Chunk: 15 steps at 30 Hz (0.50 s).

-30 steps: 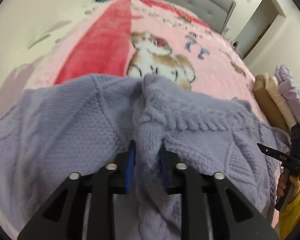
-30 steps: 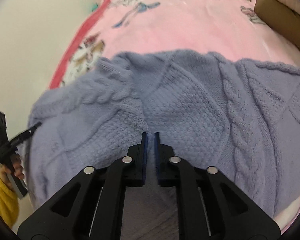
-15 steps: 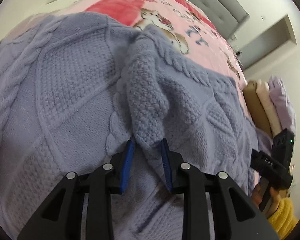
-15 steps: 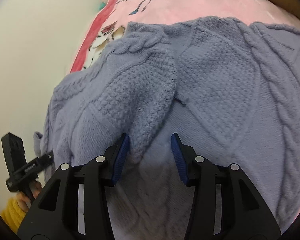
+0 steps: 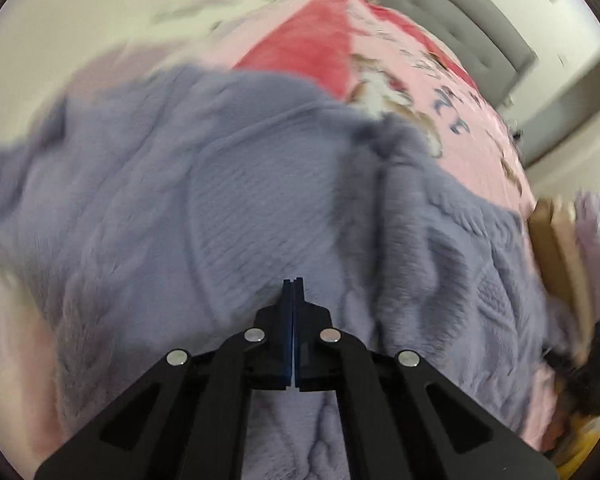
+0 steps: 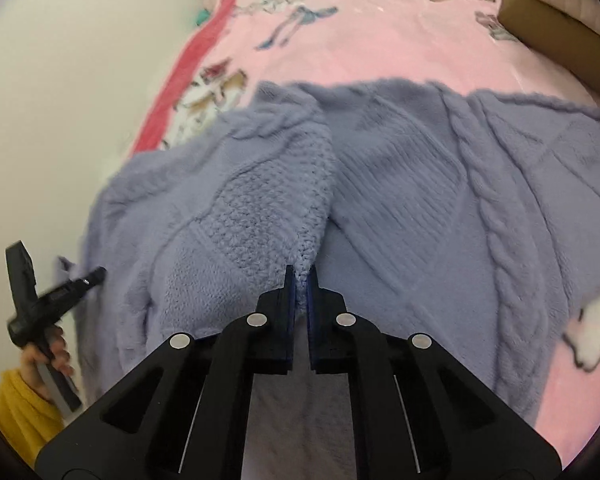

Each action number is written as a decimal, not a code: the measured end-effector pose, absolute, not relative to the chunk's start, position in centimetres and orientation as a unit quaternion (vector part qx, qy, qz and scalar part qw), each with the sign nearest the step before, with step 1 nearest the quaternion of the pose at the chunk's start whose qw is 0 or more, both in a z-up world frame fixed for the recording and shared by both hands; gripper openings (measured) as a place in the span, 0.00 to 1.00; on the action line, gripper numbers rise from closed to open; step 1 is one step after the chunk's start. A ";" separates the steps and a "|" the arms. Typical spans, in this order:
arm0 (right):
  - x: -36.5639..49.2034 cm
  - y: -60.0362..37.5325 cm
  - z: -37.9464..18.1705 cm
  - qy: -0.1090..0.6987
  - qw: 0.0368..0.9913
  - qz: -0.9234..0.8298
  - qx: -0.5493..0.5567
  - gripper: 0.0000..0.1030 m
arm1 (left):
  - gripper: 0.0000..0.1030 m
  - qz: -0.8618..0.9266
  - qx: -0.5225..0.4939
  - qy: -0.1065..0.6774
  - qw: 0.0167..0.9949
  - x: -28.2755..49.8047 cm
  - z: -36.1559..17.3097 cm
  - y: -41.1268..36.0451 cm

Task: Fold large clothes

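Lavender knit sweater (image 6: 400,208) spread on pink blanket (image 6: 360,36) over bed. Right gripper (image 6: 299,276) clamped on raised fold of sweater, jaws just closed. Left gripper (image 5: 292,286) jaws pressed together, nothing visible between them, hovering over sweater; view blurred.

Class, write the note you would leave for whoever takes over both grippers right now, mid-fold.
Left gripper: fingers have just closed fully, nothing visibly between them.
Right gripper: fingers just closed, pinching a raised fold of the lilac sweater.
The sweater lies spread on the pink blanket.
Done: one fold gripped.
Left: regrip with the left, then probably carry the fold over and flatten it.
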State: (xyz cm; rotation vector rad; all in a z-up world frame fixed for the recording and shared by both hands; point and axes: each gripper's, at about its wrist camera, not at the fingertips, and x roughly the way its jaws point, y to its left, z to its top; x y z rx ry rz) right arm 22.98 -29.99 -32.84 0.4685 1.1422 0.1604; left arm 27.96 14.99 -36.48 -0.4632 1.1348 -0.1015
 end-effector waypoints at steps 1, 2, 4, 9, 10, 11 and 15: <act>23.1 -30.1 -33.4 0.540 0.806 0.076 0.229 0.04 | 0.00 -0.049 -0.227 0.534 0.813 27.9 -36.7 15.3; 23.2 -30.0 -34.0 0.544 0.802 0.076 0.234 0.05 | 0.00 -0.052 -0.225 0.533 0.814 27.8 -36.7 15.3; 23.3 -29.7 -34.2 0.542 0.804 0.074 0.234 0.09 | 0.00 -0.070 -0.209 0.524 0.822 27.3 -36.0 14.5; 22.0 -29.4 -33.0 0.508 0.816 0.080 0.262 0.43 | 0.00 -0.150 -0.205 0.498 0.830 25.9 -34.0 11.2; 21.8 -29.1 -32.8 0.504 0.820 0.088 0.258 0.43 | 0.00 -0.158 -0.201 0.498 0.829 25.7 -33.9 10.5; 21.6 -28.9 -32.7 0.504 0.821 0.093 0.254 0.43 | 0.00 -0.166 -0.199 0.500 0.826 25.6 -33.9 9.9; 21.7 -27.4 -33.4 0.523 0.812 0.106 0.236 0.43 | 0.09 -0.179 -0.209 0.524 0.806 25.2 -35.0 8.4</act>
